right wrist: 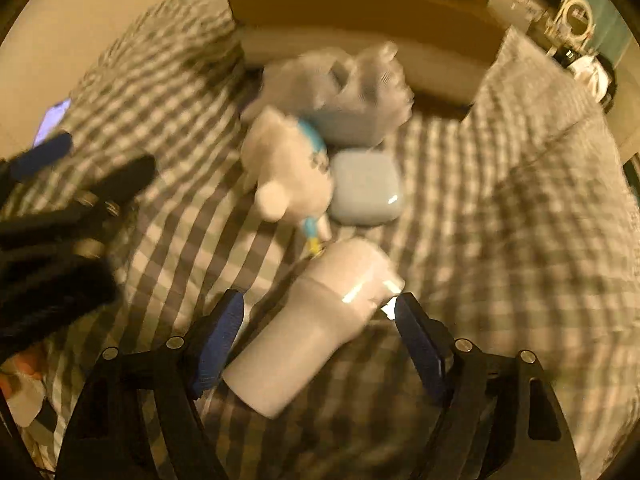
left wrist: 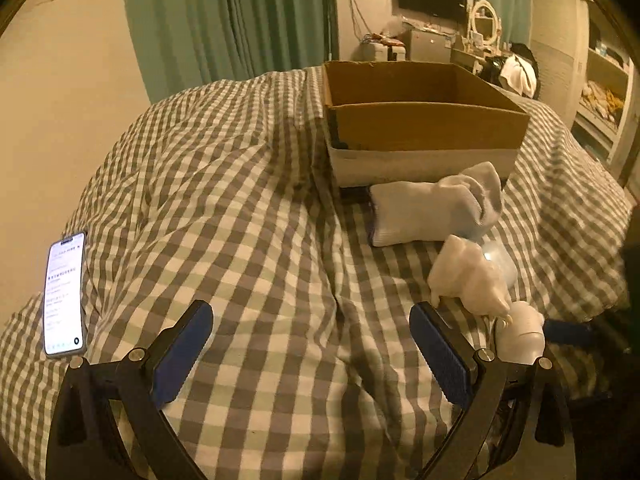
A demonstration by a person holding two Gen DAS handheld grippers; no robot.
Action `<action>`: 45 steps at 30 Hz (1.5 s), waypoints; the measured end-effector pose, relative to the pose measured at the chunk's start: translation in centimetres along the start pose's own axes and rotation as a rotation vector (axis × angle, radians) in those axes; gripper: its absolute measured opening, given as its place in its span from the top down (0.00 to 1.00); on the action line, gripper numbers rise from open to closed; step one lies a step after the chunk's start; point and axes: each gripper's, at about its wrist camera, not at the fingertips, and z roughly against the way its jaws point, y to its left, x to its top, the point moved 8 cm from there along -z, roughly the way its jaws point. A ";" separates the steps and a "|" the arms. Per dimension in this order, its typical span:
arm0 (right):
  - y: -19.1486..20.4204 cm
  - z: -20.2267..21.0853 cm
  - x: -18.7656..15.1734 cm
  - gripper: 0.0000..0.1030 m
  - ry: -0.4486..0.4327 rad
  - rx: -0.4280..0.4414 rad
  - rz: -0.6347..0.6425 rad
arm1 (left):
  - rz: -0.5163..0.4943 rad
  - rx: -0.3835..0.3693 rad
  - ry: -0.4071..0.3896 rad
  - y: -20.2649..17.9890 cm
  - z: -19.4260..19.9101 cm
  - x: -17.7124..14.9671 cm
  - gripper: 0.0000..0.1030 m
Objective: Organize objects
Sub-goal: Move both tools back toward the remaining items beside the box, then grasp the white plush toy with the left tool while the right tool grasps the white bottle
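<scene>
a lit phone [left wrist: 65, 294] lies on a checked quilt [left wrist: 248, 240], well left of the cardboard box [left wrist: 424, 120]; its screen text is too small to read, and no label shows on the box. the left claw [left wrist: 311, 354] hangs wide open over bare quilt, holding nothing. in front of the box lie folded socks [left wrist: 436, 208], a white plush toy [left wrist: 468, 276], a pale blue case [right wrist: 366, 188] and a white bottle [right wrist: 316, 328], close together. the right claw [right wrist: 319, 340] is open around the bottle, which lies on its side between the pads; the view is blurred, so contact cannot be told. left of the box the quilt is open room. the box stands near the bed's far edge.
</scene>
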 end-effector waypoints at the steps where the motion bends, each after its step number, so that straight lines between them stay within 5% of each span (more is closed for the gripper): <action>1: -0.2 -0.4 0.0 0.28 0.003 -0.009 -0.004 | 0.008 -0.002 0.004 0.1 -0.1 0.0 0.02; 4: -1.0 -0.6 -0.1 0.52 -0.001 0.025 -0.046 | 0.004 -0.003 0.009 0.1 -0.2 0.0 0.02; 8: -1.6 0.9 0.1 0.57 -0.058 0.061 -0.065 | -0.014 0.003 0.023 -0.3 -0.4 -0.2 0.02; 14: -5.0 6.4 2.9 0.57 -0.241 0.023 -0.081 | -0.046 -0.019 0.049 -2.3 -0.8 0.2 0.02; 19: -8.1 8.0 5.2 0.57 -0.307 -0.006 -0.117 | -0.069 -0.093 0.048 -5.8 -1.1 1.1 0.02; 27: -9.8 5.7 5.4 0.57 -0.281 0.103 -0.171 | -0.160 -0.133 0.113 -10.6 -5.3 1.3 0.02; 32: -9.7 5.3 5.0 0.57 -0.270 0.146 -0.177 | -0.108 -0.181 0.130 -10.9 -6.7 1.4 0.04; 37: -9.6 5.3 4.7 0.57 -0.261 0.139 -0.171 | -0.103 -0.230 0.124 -11.1 -6.1 1.3 0.36; 45: -8.9 4.8 4.8 0.57 -0.255 0.075 -0.137 | -0.068 -0.196 0.137 -9.3 -4.5 0.7 0.36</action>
